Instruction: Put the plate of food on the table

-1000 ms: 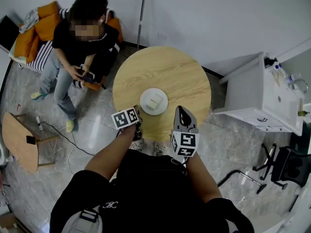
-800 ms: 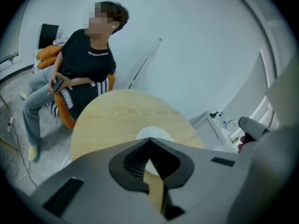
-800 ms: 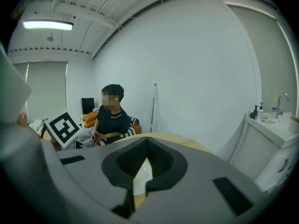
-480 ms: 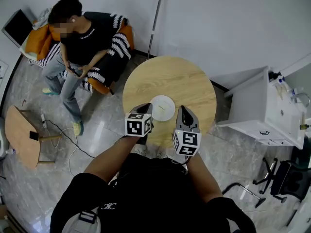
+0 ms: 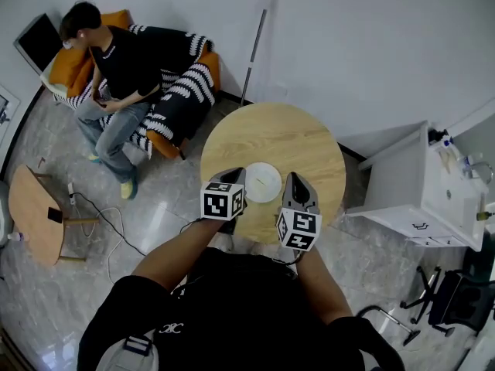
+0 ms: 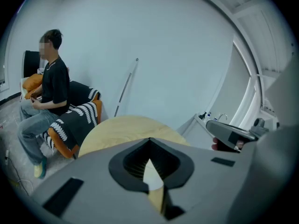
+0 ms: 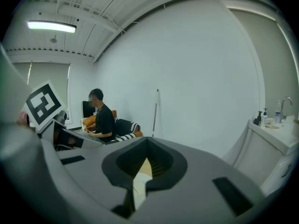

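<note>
Left gripper view shows the left gripper [image 6: 150,169] with jaws pressed together on nothing; the right gripper [image 7: 142,169] likewise. Just between them, the round white plate [image 5: 263,182] rests near the front edge of the round pale wooden table [image 5: 271,130]. Placing looks done; only pulling away is left. No legible writing.

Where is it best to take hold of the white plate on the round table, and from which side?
Grip the plate by its thin rim at the near edge, probably coming in low from that side: it lies flat, close to that edge of the table.
</note>
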`<state>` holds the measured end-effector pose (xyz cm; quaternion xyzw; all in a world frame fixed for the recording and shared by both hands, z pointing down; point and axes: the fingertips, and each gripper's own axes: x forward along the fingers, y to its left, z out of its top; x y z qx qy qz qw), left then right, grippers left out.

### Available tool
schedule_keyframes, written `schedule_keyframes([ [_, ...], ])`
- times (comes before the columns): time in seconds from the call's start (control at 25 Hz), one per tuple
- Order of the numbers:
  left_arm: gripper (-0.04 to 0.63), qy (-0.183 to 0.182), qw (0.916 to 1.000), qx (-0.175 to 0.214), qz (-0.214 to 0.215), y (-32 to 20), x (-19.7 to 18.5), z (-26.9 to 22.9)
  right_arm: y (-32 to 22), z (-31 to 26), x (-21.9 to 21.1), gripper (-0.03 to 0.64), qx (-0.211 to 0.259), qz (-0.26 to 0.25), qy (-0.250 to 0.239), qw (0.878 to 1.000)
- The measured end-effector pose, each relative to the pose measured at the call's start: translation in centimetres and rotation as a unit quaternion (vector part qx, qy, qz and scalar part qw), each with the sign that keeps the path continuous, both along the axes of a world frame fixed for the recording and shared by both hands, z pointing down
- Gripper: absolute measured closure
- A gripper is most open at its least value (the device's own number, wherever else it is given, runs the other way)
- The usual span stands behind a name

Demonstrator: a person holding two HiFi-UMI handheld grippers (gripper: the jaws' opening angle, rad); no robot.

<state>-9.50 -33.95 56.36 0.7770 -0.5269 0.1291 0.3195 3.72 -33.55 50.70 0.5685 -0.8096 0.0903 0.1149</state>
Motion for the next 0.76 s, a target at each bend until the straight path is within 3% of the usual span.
schedule_keyframes([
  [0.76, 0.588, -0.022, 0.9995, 0.017, 0.015, 0.8, -0.5, -0.2, -0.2, -0.4, -2.2, 0.612, 0.006, -0.036, -0.002, 0.999],
])
